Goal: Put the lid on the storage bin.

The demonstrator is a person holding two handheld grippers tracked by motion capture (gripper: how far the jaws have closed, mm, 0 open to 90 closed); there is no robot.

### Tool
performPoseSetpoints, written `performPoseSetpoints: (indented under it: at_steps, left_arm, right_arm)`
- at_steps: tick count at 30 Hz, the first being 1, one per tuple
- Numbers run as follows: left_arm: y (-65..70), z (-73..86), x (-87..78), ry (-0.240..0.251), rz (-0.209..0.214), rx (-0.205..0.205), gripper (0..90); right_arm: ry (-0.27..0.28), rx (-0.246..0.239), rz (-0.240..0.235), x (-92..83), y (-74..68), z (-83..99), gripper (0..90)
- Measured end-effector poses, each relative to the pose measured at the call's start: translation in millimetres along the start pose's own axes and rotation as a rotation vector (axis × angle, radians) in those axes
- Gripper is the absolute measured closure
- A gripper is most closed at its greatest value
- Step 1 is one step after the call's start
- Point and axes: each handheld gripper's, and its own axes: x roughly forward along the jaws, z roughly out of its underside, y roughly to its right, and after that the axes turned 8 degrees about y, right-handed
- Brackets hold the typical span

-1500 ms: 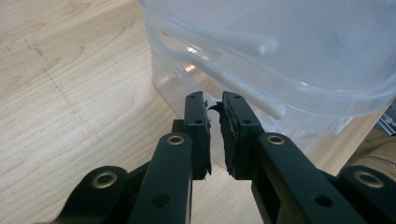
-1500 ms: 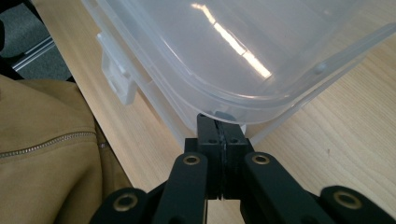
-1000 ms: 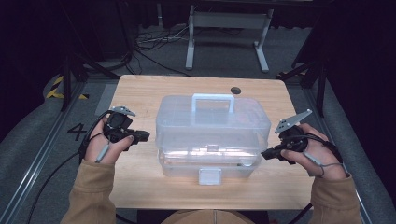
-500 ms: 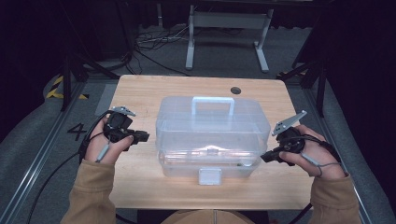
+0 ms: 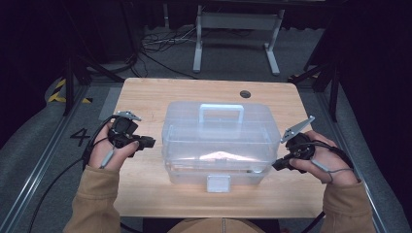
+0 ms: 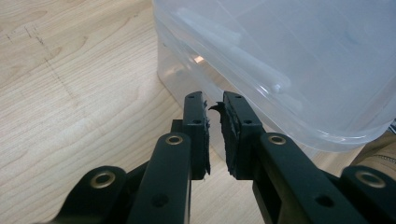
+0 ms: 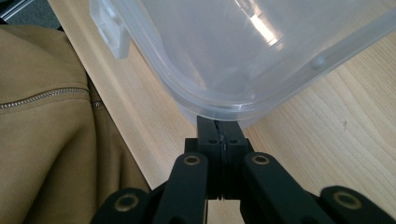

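Observation:
A clear plastic storage box [image 5: 218, 141] with a top handle [image 5: 222, 114] and a white front latch [image 5: 218, 183] stands mid-table, lid down. My left gripper [image 5: 148, 141] hovers just off the box's left side. In the left gripper view its jaws [image 6: 214, 105] stand a narrow gap apart with nothing between them, tips close to the box's lower corner [image 6: 299, 60]. My right gripper [image 5: 277, 166] sits at the box's right front corner. Its jaws [image 7: 218, 122] are pressed together, empty, with the tips right at the box's base [image 7: 224, 46].
The wooden table [image 5: 145, 97] has a round cable hole [image 5: 245, 93] near its back edge. Behind it stand a metal frame's legs [image 5: 233, 29] and floor cables. A tan sleeve [image 7: 46, 116] lies beside the table's near edge in the right gripper view.

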Motion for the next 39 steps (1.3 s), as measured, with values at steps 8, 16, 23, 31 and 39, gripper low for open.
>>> performPoseSetpoints:
  at_steps: [8, 16, 23, 31, 39]
  left_arm:
    - [-1.6, 0.5, 0.2, -0.003, -0.002, 0.000, 79.9]
    - [-2.9, 1.2, 0.7, -0.005, 0.000, -0.009, 79.6]
    - [-4.5, 1.6, 1.6, -0.007, -0.004, -0.007, 79.6]
    - [-6.5, 2.2, 2.7, -0.015, 0.000, -0.012, 79.7]
    - [-7.0, 2.3, 3.8, -0.020, 0.006, -0.018, 79.7]
  right_arm:
    - [-0.020, -0.006, -0.003, 2.7, -0.1, -0.1, 90.0]
    - [-0.039, -0.011, -0.008, 5.9, 0.3, -0.2, 90.0]
    - [-0.052, -0.011, -0.013, 8.0, 0.9, -0.1, 90.0]
    - [-0.067, -0.012, -0.019, 10.5, 1.8, 0.1, 90.0]
    - [-0.088, -0.009, -0.021, 12.9, 3.2, 0.9, 90.0]
